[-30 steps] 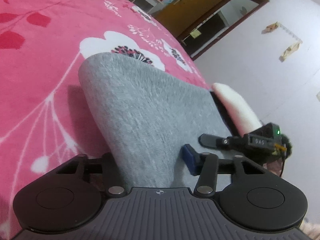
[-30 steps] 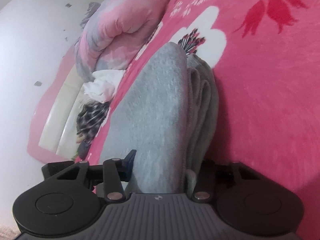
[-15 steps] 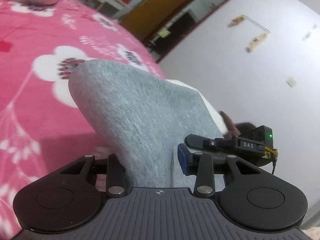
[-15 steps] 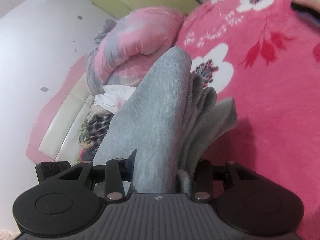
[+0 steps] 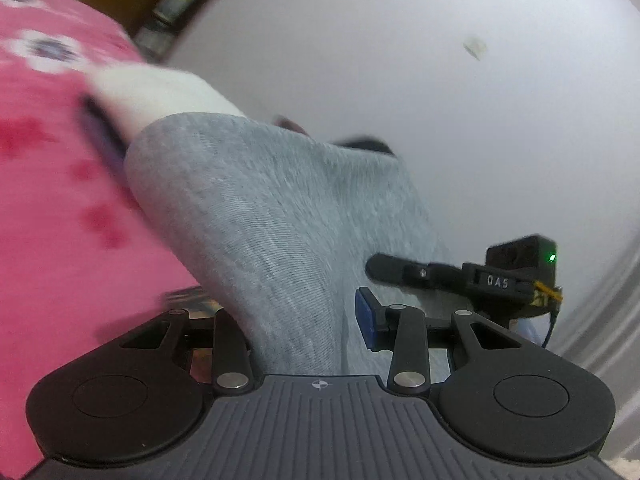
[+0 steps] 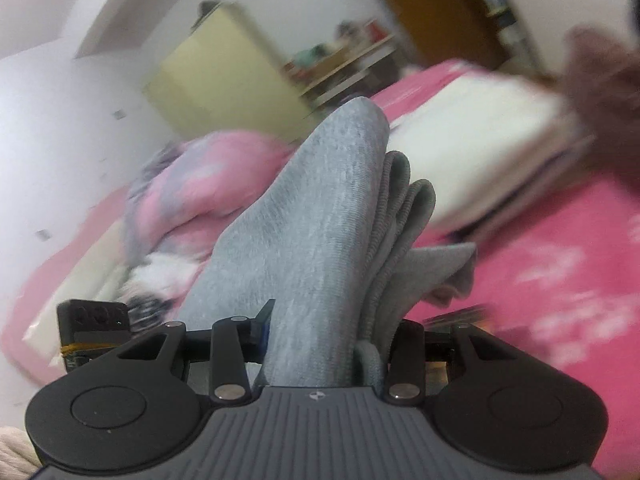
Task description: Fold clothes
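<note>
The grey garment [image 5: 280, 216] is held up off the pink bedspread [image 5: 60, 208] by both grippers. In the left wrist view it rises between the fingers of the left gripper [image 5: 304, 320]; the cloth fills the gap on the left side, where that finger is hidden behind it, while the blue pad [image 5: 366, 318] on the right stands a little clear of the fabric, so a firm pinch cannot be confirmed and the claw's state cannot be told. The garment's lower edge is cut off by the gripper body. Beyond the cloth the right gripper [image 5: 460, 276] is seen, its tip against the garment, its far finger hidden.

In the right wrist view the right gripper [image 6: 332, 332] is closed narrowly on the garment [image 6: 312, 220], which is bunched in several layers between the fingers; only a sliver of blue pad [image 6: 262, 330] is visible, the other being buried in folds. A loose flap [image 6: 448, 268] hangs to the right, above the bedspread [image 6: 560, 280].

Everything behind is smeared by motion. A white folded stack [image 6: 472, 152] lies on the bed, a dark blurred shape [image 6: 600, 92] at its right end being unidentifiable. A pink and grey quilt [image 6: 192, 184] is bundled at left, with something dark and white below it that cannot be made out
</note>
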Available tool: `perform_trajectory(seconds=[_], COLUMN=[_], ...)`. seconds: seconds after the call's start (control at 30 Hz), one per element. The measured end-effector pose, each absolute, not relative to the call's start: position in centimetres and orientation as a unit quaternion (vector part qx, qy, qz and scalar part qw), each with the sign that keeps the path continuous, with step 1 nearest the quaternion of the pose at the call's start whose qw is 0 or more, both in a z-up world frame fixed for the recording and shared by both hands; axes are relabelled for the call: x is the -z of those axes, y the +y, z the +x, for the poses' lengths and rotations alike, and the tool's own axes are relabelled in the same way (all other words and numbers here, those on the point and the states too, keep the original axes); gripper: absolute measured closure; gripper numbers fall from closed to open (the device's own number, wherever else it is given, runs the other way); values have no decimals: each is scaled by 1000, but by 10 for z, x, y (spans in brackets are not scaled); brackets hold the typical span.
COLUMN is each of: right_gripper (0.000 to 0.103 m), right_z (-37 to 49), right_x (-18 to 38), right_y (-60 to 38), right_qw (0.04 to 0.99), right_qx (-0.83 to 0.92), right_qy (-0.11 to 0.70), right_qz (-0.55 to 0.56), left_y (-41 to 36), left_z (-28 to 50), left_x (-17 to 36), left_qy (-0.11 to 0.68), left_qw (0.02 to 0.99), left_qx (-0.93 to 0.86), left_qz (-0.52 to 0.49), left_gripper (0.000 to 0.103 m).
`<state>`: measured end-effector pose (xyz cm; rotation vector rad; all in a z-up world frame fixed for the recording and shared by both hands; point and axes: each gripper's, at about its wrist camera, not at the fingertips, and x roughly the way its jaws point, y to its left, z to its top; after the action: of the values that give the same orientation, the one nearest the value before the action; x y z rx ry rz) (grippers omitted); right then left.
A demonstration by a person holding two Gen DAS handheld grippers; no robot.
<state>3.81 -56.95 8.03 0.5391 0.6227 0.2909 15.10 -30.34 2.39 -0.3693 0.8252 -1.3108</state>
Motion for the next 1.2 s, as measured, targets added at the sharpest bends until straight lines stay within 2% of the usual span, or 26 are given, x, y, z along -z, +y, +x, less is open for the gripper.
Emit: perform_trajectory(seconds=[0.2, 0.3, 0.37, 0.5, 0.63, 0.97, 1.2], right_gripper=[59, 59, 59, 59, 59, 59, 59], right_z=[25, 18, 32, 61, 82, 106, 98], right_x=[-87, -90, -73, -30, 1, 12, 17], right_y=[-654, -696, -709, -722, -715, -680, -675], right_qw=[932, 941, 938, 924, 915, 894, 893], right_qx=[-67, -30, -27, -38, -56, -111, -111], right_qy=[295, 290, 301, 332, 353, 390, 385], right_qz=[200, 169, 172, 188, 188, 193, 205], left_y=[-416, -447, -461, -466, -458, -435, -432], left_z=[170, 178, 186, 205, 215, 194, 192], left_x=[0, 22, 40, 70, 76, 74, 69], left_qy=[386, 397, 410, 437, 447, 456, 450], left_qw=[671, 667, 667, 670, 677, 685, 685], left_qx=[620, 618, 609, 585, 567, 548, 554], left_qz=[-129, -125, -127, -134, -146, -150, -145], left_gripper=[65, 65, 65, 66, 77, 80, 81])
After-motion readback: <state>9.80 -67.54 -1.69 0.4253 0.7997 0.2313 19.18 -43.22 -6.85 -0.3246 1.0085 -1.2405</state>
